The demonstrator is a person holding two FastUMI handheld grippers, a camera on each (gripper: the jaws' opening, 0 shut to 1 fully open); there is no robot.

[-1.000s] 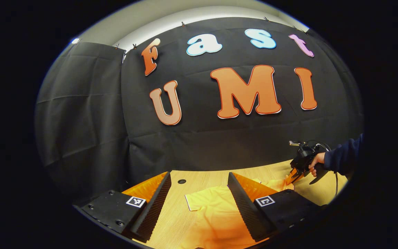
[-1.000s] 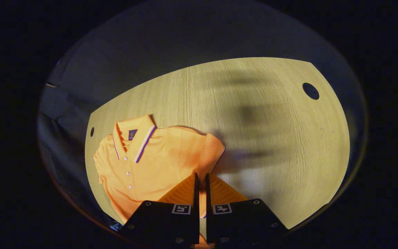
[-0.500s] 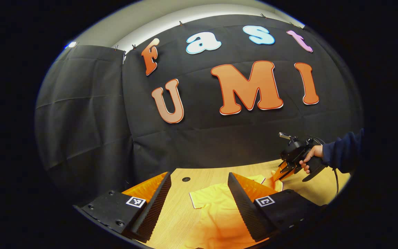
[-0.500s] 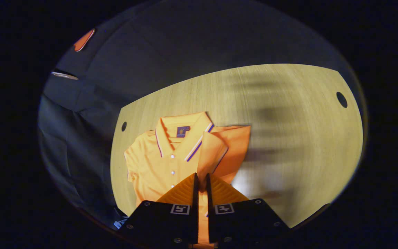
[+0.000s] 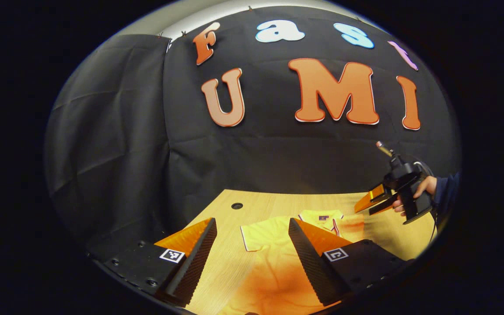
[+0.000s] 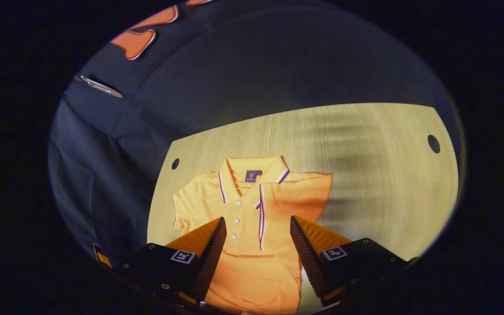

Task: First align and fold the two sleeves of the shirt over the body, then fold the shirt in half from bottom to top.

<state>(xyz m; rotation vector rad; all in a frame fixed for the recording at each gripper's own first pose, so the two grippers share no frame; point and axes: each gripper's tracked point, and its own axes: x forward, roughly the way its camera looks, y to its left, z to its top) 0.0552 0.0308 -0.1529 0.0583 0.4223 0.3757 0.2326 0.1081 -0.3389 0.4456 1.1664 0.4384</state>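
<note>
- Right up close in the left gripper view, the left gripper point(image 5: 252, 258) has its jaws spread wide, nothing between them, hanging just above the orange shirt point(image 5: 274, 267).
- Over to the right gripper view: the right gripper point(image 6: 256, 253) is wide apart too, empty, hovering over the shirt point(image 6: 252, 245) with the button placket running up between its 2 fingers point(image 6: 210, 251).
- The shirt lies flat on the wooden table point(image 6: 379, 188), front up, collar point(image 6: 252, 173) pointing to the far edge of the table.
- One sleeve point(image 6: 295, 197), on the right of the right gripper view, is folded in over the body, its striped cuff edge lying close beside the buttons.
- The other sleeve point(image 6: 186, 205), on the left of that view, is spread out flat to the side, not yet folded.
- In the left gripper view that unfolded sleeve point(image 5: 260, 234) sits just past the fingertips, its trimmed cuff towards the near left.
- Further out in the left gripper view, the collar point(image 5: 322, 216) shows beyond the right-hand finger.
- Further again, to the right, a person's hand point(image 5: 418, 192) in a dark sleeve point(image 5: 446, 194) holds the right gripper point(image 5: 365, 204) up in the air, clear of the shirt, tips pointing left.
- At the back, 2 round holes point(image 6: 175, 164) point(image 6: 433, 143) sit in the table near its far edge.
- Behind everything, the booth's black cloth wall point(image 5: 116, 144).
</note>
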